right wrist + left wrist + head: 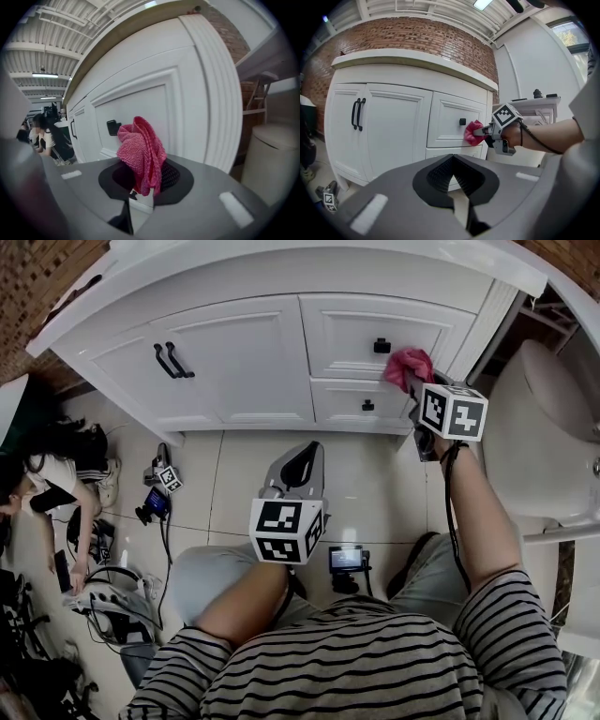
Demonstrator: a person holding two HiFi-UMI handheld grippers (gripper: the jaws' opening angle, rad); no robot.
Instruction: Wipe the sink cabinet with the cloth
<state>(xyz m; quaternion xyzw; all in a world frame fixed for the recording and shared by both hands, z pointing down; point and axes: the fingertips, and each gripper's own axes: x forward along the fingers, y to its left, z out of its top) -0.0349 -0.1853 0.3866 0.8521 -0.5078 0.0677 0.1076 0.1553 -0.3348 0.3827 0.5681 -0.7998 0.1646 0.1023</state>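
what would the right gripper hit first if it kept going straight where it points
The pink cloth clamped in the right gripper leads, and it would press into the cabinet's upper drawer front, just right of the black knob; it may already touch.

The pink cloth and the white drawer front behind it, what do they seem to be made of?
The pink cloth looks like knitted fabric, matte, with a visible looped weave. The white drawer front is probably painted wood or board, smooth with slight sheen and moulded panel edges; its core isn't visible.
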